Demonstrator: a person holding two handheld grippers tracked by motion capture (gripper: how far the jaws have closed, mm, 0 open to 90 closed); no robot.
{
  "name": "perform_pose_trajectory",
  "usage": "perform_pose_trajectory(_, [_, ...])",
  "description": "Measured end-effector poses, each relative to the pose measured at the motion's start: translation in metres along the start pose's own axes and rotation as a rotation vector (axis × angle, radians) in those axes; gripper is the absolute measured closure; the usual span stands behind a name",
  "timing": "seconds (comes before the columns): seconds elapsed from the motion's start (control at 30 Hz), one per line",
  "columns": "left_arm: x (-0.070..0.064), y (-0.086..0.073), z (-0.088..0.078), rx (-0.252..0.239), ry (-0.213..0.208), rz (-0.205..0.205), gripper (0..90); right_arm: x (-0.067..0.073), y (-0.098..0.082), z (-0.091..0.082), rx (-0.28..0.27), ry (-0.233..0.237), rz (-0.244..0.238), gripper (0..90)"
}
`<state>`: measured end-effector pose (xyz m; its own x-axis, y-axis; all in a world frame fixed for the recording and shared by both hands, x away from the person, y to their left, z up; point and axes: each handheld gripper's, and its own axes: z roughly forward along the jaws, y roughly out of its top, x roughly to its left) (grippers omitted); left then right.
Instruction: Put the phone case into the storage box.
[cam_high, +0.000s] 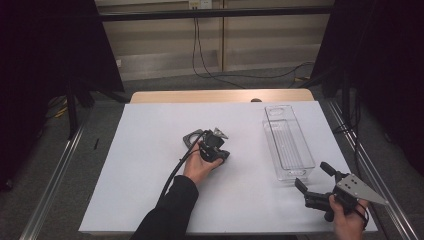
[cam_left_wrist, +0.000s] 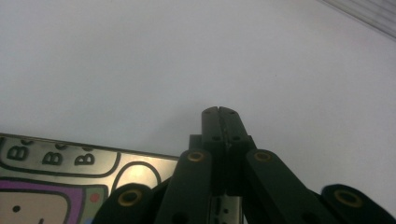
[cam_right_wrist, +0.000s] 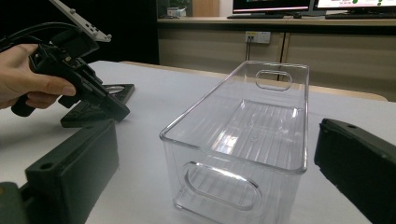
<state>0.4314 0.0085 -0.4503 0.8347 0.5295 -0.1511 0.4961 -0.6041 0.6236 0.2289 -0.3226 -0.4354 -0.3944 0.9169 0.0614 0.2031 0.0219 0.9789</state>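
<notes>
At the table's middle, a hand holds my left gripper (cam_high: 220, 154) tilted down over a flat dark-framed item (cam_high: 192, 138). The left gripper view has that gripper (cam_left_wrist: 222, 112) with its jaws pressed together and nothing between the tips, above white table. The item's shiny printed face (cam_left_wrist: 56, 177) lies under the jaw links at lower left. From the right gripper view, the left gripper (cam_right_wrist: 122, 113) touches the item's edge (cam_right_wrist: 119, 91). My right gripper (cam_high: 312, 175) is open near the front right corner. Its jaws (cam_right_wrist: 215, 186) stand wide on either side of the near end of a clear plastic bin (cam_right_wrist: 243, 135).
The clear bin (cam_high: 287, 142) stands lengthwise at the right of the white table sheet (cam_high: 150, 175) and holds nothing. A cable trails from the left gripper along the sleeve. Dark curtains flank the table, and a metal rail runs along each side.
</notes>
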Motion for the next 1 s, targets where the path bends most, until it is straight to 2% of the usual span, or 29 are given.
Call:
perform_pose_trajectory(0.13, [-0.002,-0.002,-0.001,0.018,0.004,0.024,90.0,0.000,0.000,0.000,-0.001,0.000,0.000,0.0])
perform_pose_trajectory(0.33, [-0.002,-0.005,-0.005,0.025,-0.006,0.015,90.0,0.000,0.000,0.000,0.000,-0.001,0.000,0.0])
perform_pose_trajectory(0.57, [-0.002,-0.015,-0.010,0.004,-0.025,0.002,90.0,0.000,0.000,-0.001,0.000,-0.001,-0.004,0.0])
perform_pose_trajectory(0.8, [-0.006,-0.018,-0.015,0.023,-0.009,0.025,90.0,0.000,0.000,0.000,-0.001,-0.003,-0.005,0.0])
perform_pose_trajectory(0.9, [-0.007,-0.019,-0.016,0.025,-0.007,0.024,90.0,0.000,0.000,-0.001,0.000,-0.005,-0.005,0.0])
perform_pose_trajectory(1.0, [-0.008,-0.020,-0.018,0.037,0.002,0.050,90.0,0.001,0.000,-0.001,-0.001,-0.004,-0.007,0.0])
